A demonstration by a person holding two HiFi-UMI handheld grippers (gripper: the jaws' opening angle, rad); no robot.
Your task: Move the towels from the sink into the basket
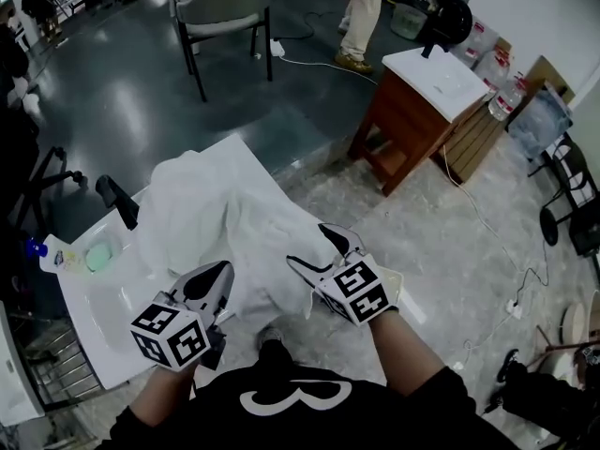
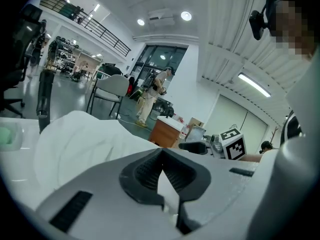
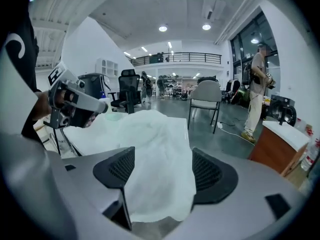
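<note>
Towels [image 1: 217, 216] on sink [image 1: 101, 319], left claw [image 1: 223, 285], right claw [image 1: 306, 245]

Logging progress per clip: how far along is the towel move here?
Nothing looks done: the white towels lie heaped over the sink, and no basket is clearly in view. In hand: the right gripper stands open around the towels; the left gripper is shut, its grip unclear. Left: lifting and moving them all.
</note>
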